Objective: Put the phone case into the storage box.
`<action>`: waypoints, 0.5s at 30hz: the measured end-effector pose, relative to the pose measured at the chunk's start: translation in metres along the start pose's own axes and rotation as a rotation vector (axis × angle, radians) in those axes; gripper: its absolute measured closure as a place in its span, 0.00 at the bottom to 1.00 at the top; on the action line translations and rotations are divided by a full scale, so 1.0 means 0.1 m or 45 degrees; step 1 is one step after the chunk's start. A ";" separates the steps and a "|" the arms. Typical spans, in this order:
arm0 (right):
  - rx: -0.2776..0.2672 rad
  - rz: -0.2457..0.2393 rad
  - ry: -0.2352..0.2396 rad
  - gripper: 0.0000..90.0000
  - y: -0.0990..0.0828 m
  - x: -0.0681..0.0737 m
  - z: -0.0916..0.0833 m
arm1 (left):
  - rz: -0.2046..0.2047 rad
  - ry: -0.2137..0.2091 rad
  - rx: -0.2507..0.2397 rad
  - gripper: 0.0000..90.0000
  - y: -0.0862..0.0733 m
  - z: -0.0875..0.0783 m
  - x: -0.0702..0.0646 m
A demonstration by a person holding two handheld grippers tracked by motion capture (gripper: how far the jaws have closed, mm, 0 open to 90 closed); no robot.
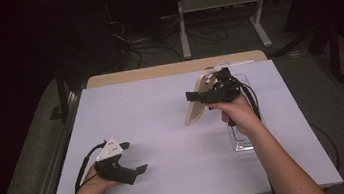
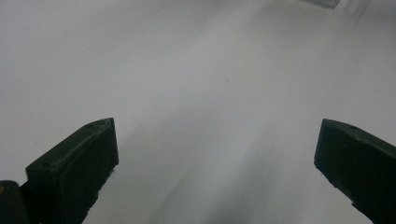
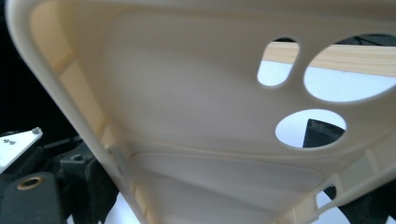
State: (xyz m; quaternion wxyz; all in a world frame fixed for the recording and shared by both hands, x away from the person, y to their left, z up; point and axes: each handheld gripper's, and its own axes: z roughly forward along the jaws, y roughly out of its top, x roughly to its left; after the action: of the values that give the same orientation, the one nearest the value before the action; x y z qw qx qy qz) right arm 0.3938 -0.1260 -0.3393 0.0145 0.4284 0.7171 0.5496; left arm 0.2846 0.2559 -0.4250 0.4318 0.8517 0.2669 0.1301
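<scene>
- Above the right half of the table (image 1: 164, 128), the right gripper (image 1: 195, 95) holds a cream phone case (image 1: 198, 101) clear of the white surface, well above it.
- Its jaws are clamped on the case: the high view shows one black jaw against the case's upper part, and in the right gripper view a jaw tip appears through one of the case's cut-outs.
- The case (image 3: 187, 116) hangs tilted, its top end toward the far edge of the table and its lower end nearer the person.
- Seen from the right gripper view, the case's hollow inner side faces the camera, with a raised rim around it and three holes near one end: a slim oval, a large oval and a smaller round one.
- Through those holes the white table and a strip of pale wood at its far edge can be seen.
- A clear tray (image 1: 242, 140) lies on the table just right of the case, under the right hand (image 1: 238, 113); whether anything lies in it I cannot tell.
- Near the front left corner, the left gripper (image 1: 135, 157) rests low over the table in the left hand (image 1: 95, 182), well apart from the case.
- Its jaws stand wide apart with nothing between them; the left gripper view shows bare white table between the two black pads (image 2: 74, 163).
</scene>
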 end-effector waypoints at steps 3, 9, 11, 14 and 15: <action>0.000 0.022 -0.011 0.11 0.03 -0.05 -0.05 | 0.010 0.002 0.006 0.00 0.00 0.00 0.00; 0.000 0.013 -0.057 0.11 0.12 -0.12 -0.17 | 0.013 0.009 0.007 0.00 0.00 -0.01 0.00; -0.012 0.022 -0.062 0.11 0.15 -0.15 -0.22 | 0.007 0.009 0.009 0.00 0.00 0.00 0.00; -0.017 0.027 -0.091 0.11 0.20 -0.20 -0.29 | 0.015 0.010 0.011 0.00 0.00 -0.01 0.01; -0.017 0.033 -0.101 0.11 0.22 -0.22 -0.31 | 0.014 0.011 0.009 0.00 0.00 -0.01 0.01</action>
State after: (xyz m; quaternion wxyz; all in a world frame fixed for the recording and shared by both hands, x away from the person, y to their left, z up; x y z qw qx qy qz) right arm 0.4055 -0.1629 -0.3193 0.0385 0.4588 0.7068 0.5370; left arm 0.2850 0.2568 -0.4248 0.4268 0.8541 0.2647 0.1351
